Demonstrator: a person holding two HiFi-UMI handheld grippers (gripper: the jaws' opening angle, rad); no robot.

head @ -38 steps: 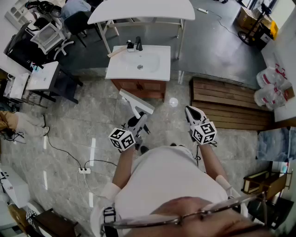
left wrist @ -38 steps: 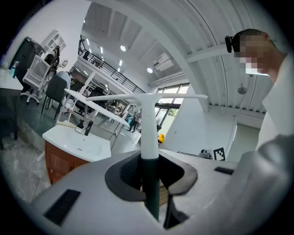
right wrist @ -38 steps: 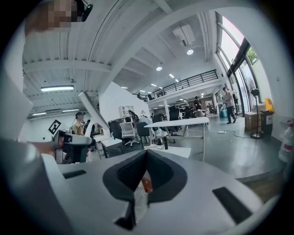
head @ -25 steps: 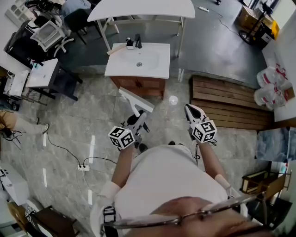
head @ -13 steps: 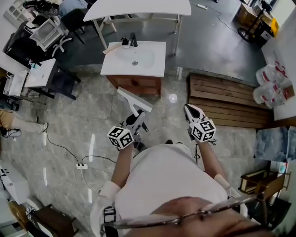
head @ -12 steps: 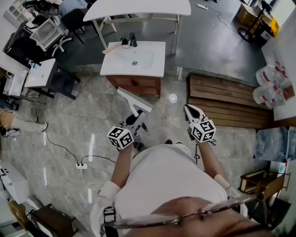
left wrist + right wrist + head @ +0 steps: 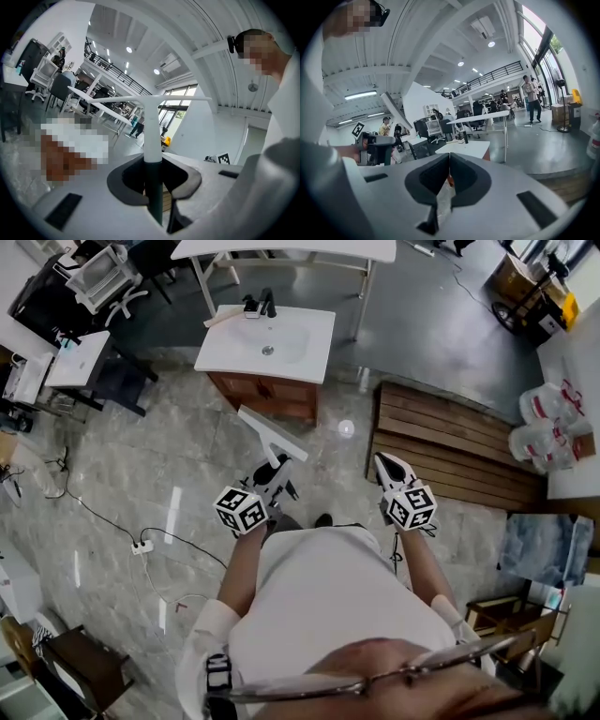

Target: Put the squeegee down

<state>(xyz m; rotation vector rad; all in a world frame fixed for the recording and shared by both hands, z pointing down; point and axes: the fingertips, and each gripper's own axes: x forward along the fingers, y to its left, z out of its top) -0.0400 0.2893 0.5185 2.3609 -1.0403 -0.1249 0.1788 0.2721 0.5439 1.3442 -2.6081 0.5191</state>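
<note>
**Squeegee clamped in my left claw, off the floor**

The squeegee (image 7: 151, 133) is a slim T-shape: a long, thin white blade runs across the top of a white stem, and the stem turns dark green at its lower end. In the left gripper view the stem rises straight up the middle and the blade crosses it level, well beyond my jaw tips.

My left claw (image 7: 153, 165) grasps that dark green part. Both pads press on it from the sides, so the handle sits between the jaws and the blade end sticks out ahead of them.

From the head view the blade shows as a pale bar, slanted. It hangs in the air over the grey marble floor (image 7: 122, 474), between my claw and the wooden cabinet of the white washbasin (image 7: 267, 343). It touches neither the floor nor the cabinet.

My right claw (image 7: 448, 158) is clenched with nothing in it, the two dark pads meeting along a thin line. It is held out beside the left one, near the edge of a slatted wooden platform (image 7: 450, 451).
</note>
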